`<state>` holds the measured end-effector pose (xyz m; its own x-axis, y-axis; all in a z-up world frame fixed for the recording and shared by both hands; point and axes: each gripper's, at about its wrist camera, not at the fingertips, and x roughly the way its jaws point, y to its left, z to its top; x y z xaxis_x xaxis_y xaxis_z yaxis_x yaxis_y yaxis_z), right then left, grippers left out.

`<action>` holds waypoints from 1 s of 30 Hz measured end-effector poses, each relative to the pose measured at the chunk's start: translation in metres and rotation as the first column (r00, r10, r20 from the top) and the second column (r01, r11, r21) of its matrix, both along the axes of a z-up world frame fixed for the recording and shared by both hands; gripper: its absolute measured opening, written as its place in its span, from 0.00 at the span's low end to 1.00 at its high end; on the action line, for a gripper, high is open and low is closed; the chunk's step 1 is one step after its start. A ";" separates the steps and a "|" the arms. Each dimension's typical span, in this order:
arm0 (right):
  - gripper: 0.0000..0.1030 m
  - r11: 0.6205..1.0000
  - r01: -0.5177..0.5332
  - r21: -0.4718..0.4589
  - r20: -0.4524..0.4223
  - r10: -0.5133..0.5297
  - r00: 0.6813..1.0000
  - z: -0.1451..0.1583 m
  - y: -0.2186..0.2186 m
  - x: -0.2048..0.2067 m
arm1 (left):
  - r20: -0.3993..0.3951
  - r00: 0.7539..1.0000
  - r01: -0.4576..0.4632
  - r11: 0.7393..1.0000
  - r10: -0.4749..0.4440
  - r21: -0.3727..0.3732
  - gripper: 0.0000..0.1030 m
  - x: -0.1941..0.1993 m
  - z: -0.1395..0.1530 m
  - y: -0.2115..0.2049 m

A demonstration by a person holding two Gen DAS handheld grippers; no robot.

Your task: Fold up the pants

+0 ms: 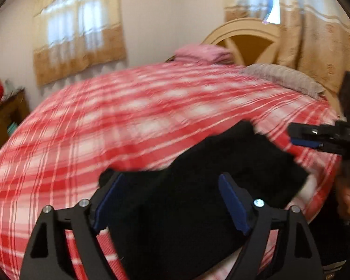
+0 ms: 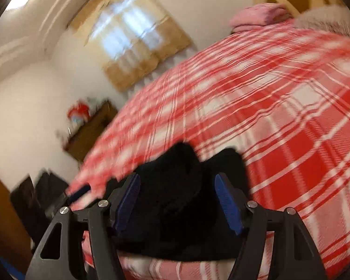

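Black pants [image 1: 198, 186] lie bunched on the red and white plaid bed cover [image 1: 128, 121], near its front edge. My left gripper [image 1: 172, 175] hovers over the pants with its blue pads wide apart, open and not pressing the cloth. In the right wrist view the pants [image 2: 175, 186] fill the space under and between the jaws of my right gripper [image 2: 177, 177]. These jaws stand apart and open. From the left wrist view the right gripper [image 1: 298, 137] shows side-on at the pants' far right corner, just off the cloth. Both views are motion-blurred.
A folded pink blanket [image 1: 203, 52] and a grey pillow [image 1: 282, 79] lie at the head of the bed by a cream headboard [image 1: 245, 37]. A dark wooden side table [image 2: 91, 130] stands left of the bed. A person's hand [image 1: 345, 196] shows at the right edge.
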<state>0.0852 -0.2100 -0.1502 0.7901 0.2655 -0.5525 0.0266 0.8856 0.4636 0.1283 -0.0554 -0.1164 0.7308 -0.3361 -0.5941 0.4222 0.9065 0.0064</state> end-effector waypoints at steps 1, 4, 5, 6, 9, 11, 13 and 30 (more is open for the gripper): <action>0.66 1.000 -0.007 -0.027 -0.008 0.006 1.000 -0.002 0.006 0.001 | -0.023 1.000 -0.018 1.000 0.017 -0.021 0.83 0.003 -0.005 0.007; 0.66 0.995 -0.012 -0.103 -0.050 0.006 0.999 -0.009 0.019 0.007 | -0.055 0.997 -0.052 0.998 0.049 -0.043 0.83 0.008 -0.016 0.017; 0.66 0.994 -0.017 -0.107 -0.066 0.010 0.998 -0.011 0.020 0.009 | -0.062 0.997 -0.059 0.997 0.056 -0.046 0.83 0.009 -0.018 0.019; 0.66 0.994 -0.022 -0.110 -0.085 0.013 0.996 -0.015 0.020 0.010 | -0.064 0.996 -0.060 0.997 0.057 -0.051 0.84 0.008 -0.020 0.018; 0.19 0.993 -0.031 -0.118 -0.089 0.021 0.996 -0.016 0.019 0.011 | -0.057 0.996 -0.068 0.996 0.065 -0.055 0.97 0.006 -0.020 0.017; 0.17 0.995 -0.010 -0.095 -0.060 0.005 0.998 -0.009 0.014 0.004 | -0.053 0.996 -0.075 0.996 0.072 -0.058 0.99 0.005 -0.021 0.018; 0.16 0.997 0.018 -0.080 -0.041 -0.021 0.999 -0.003 0.005 -0.006 | -0.057 0.996 -0.078 0.996 0.075 -0.053 0.99 0.005 -0.022 0.019; 0.47 0.987 0.057 -0.148 0.051 -0.050 0.997 0.021 -0.005 -0.009 | -0.121 0.986 -0.115 0.993 0.111 -0.029 0.99 0.010 -0.047 0.022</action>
<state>0.0760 -0.2145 -0.1296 0.8269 0.1398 -0.5446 0.0567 0.9429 0.3282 0.1386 -0.0333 -0.1633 0.6904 -0.2776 -0.6680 0.3127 0.9472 -0.0704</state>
